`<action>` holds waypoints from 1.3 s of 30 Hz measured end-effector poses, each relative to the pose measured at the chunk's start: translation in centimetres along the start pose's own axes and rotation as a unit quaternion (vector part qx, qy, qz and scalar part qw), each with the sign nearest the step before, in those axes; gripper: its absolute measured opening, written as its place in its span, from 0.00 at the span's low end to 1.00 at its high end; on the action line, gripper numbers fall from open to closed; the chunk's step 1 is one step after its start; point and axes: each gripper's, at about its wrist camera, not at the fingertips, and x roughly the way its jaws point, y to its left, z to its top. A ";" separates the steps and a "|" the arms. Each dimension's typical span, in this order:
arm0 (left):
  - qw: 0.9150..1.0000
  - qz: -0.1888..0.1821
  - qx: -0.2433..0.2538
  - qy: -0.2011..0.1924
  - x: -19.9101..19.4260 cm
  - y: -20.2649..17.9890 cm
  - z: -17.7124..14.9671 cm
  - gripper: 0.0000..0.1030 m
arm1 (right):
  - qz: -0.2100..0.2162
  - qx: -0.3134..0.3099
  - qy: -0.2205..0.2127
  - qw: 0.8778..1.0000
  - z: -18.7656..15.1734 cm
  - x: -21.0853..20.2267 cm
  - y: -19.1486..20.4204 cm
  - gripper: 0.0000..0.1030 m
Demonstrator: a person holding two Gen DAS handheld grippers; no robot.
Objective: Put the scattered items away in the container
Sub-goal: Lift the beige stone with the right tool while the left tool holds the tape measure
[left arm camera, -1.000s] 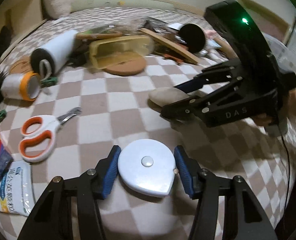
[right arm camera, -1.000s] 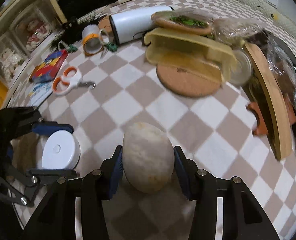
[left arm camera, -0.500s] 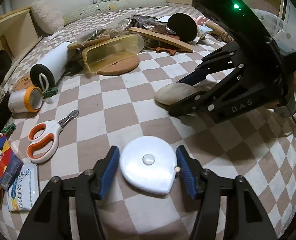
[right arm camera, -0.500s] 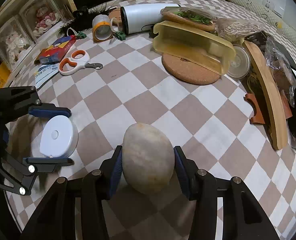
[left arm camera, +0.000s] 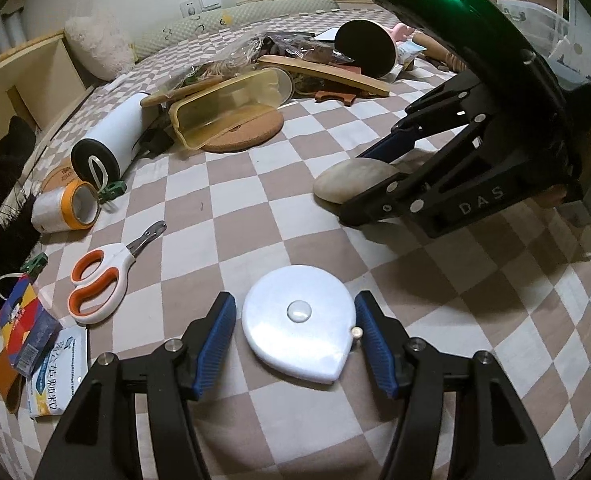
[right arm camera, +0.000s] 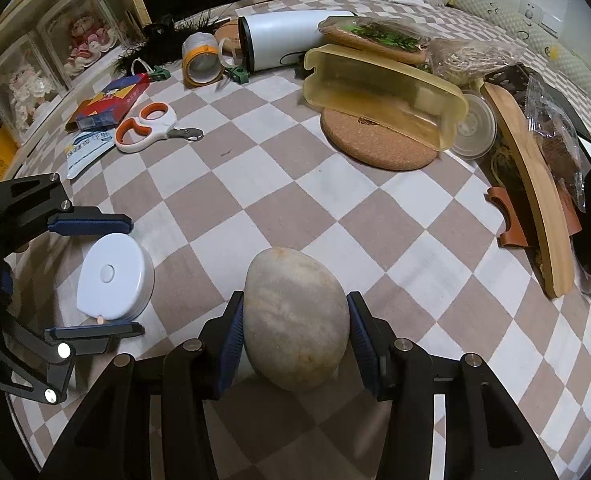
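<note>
Tape measure (left arm camera: pixel 299 320) lies flat between the open left tongs (left arm camera: pixel 295 336), pads not touching; right tongs (right arm camera: pixel 295 336) clasp the stone (right arm camera: pixel 295 320) lengthwise.

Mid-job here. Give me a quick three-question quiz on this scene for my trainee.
1. True or false: the scissors lie inside the yellow box.
2. What lies between the fingers of the left gripper?
3. Fill in: the right gripper has closed on a smooth, pale ___.

Key:
1. False. They lie out on the checked cover.
2. The white tape measure, with a gap at each pad.
3. stone
</note>
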 end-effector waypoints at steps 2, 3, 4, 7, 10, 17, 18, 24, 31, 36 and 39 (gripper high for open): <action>1.000 0.007 0.005 -0.001 0.0 -0.2 -0.1 0.60 | -0.005 0.000 -0.002 1.000 0.0 0.0 0.1 0.49; 1.000 0.010 0.008 -0.002 0.0 -0.4 -0.1 0.60 | -0.008 0.000 -0.003 1.000 0.0 0.0 0.2 0.49; 1.000 0.011 0.010 -0.002 0.0 -0.4 -0.1 0.59 | -0.010 0.000 -0.004 1.000 -0.1 0.0 0.3 0.49; 1.000 0.004 0.011 -0.002 -0.1 -0.5 -0.1 0.53 | -0.014 0.002 -0.006 1.000 -0.1 -0.1 0.3 0.49; 1.000 0.002 0.006 0.000 -0.2 -0.4 -0.1 0.53 | -0.020 0.000 -0.006 1.000 -0.1 -0.1 0.5 0.49; 1.000 -0.008 -0.014 0.005 -0.7 -0.2 -0.2 0.52 | -0.021 0.016 -0.006 1.000 -0.4 -0.7 0.3 0.49; 1.000 -0.009 -0.017 0.006 -0.8 -0.2 -0.2 0.52 | -0.020 0.019 -0.006 1.000 -0.5 -0.8 0.2 0.49; 0.999 -0.022 -0.035 0.013 -1.4 -0.1 -0.3 0.52 | -0.021 0.028 0.003 0.999 -1.7 -1.9 0.0 0.48; 0.998 -0.042 -0.055 0.008 -2.5 -0.7 0.4 0.52 | -0.025 0.045 0.019 0.998 -3.8 -3.8 -0.4 0.48; 0.996 -0.062 -0.060 0.002 -2.9 -2.0 1.6 0.52 | -0.039 0.057 0.023 0.997 -5.3 -5.5 -0.8 0.48; 0.996 -0.067 -0.053 0.002 -3.2 -3.0 2.1 0.52 | -0.047 0.067 0.023 0.996 -6.1 -6.7 -1.2 0.48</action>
